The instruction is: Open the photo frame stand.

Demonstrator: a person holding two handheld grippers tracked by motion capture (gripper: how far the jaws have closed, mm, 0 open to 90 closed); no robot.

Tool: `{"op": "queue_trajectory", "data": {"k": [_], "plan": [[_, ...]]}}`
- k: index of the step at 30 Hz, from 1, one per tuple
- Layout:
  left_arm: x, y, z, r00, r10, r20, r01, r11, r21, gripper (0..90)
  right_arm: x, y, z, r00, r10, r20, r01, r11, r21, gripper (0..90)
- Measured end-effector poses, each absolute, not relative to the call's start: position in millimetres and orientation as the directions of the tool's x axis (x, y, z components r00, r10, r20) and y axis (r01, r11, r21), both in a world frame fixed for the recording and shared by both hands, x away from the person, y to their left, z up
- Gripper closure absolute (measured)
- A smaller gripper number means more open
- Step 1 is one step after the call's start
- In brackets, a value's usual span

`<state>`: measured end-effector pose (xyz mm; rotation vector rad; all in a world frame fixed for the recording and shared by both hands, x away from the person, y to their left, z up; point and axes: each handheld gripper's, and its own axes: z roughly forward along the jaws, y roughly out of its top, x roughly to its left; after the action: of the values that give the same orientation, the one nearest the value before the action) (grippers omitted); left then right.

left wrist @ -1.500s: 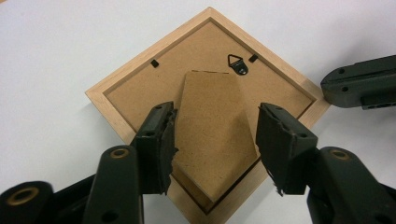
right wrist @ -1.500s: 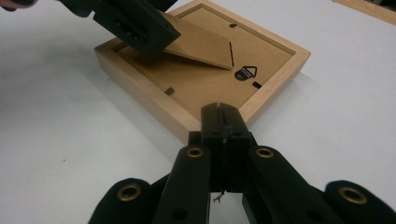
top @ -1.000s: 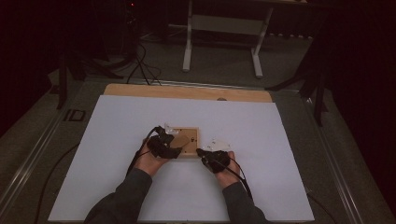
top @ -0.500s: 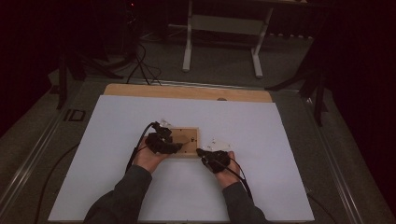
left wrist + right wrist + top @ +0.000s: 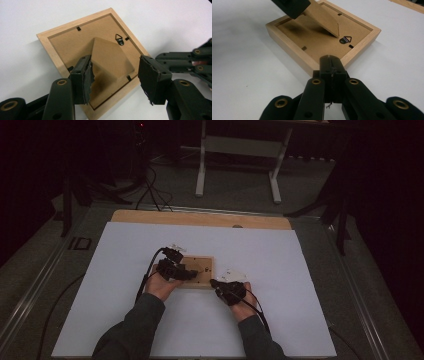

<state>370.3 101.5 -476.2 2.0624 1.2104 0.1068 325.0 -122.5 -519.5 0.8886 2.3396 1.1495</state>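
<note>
A wooden picture frame (image 5: 196, 271) lies face-down on the white sheet covering the bench (image 5: 300, 270), near its middle, backing board and easel stand (image 5: 110, 60) up. The left hand-held gripper (image 5: 115, 77) hovers over the frame's left part, forearm coming in from the bottom, jaws spread on either side of the raised stand, pads not pressing it; those jaws have just been opening a bit. The right hand-held gripper (image 5: 329, 62) sits low at the frame's near right corner, jaws pressed together with nothing between, tips at the wooden edge, possibly touching, hard to tell. A metal hanger (image 5: 345, 40) shows on the backing.
</note>
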Motion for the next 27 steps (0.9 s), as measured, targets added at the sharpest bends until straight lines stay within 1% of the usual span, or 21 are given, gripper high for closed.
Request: {"op": "queue_trajectory", "data": {"k": [2, 6, 11, 16, 27], "plan": [[372, 102, -475, 0.537, 0.788, -0.302, 0.737, -0.264, 0.622, 47.1, 325, -122, -520, -0.725, 0.686, -0.062, 0.370, 0.464, 0.805, 89.8], [376, 102, -475, 0.515, 0.794, -0.323, 0.757, -0.245, 0.606, 49.9, 325, -122, -519, -0.726, 0.685, -0.062, 0.370, 0.464, 0.805, 89.8], [379, 100, -476, 0.507, 0.799, -0.325, 0.767, -0.245, 0.593, 51.6, 325, -122, -519, -0.725, 0.686, -0.062, 0.371, 0.465, 0.804, 89.8], [383, 102, -477, 0.501, 0.790, -0.352, 0.784, -0.242, 0.572, 52.5, 325, -122, -519, -0.725, 0.686, -0.062, 0.371, 0.465, 0.804, 89.8], [388, 101, -481, 0.489, 0.790, -0.370, 0.809, -0.252, 0.531, 53.2, 325, -122, -519, -0.725, 0.685, -0.062, 0.370, 0.464, 0.804, 89.8]]}}
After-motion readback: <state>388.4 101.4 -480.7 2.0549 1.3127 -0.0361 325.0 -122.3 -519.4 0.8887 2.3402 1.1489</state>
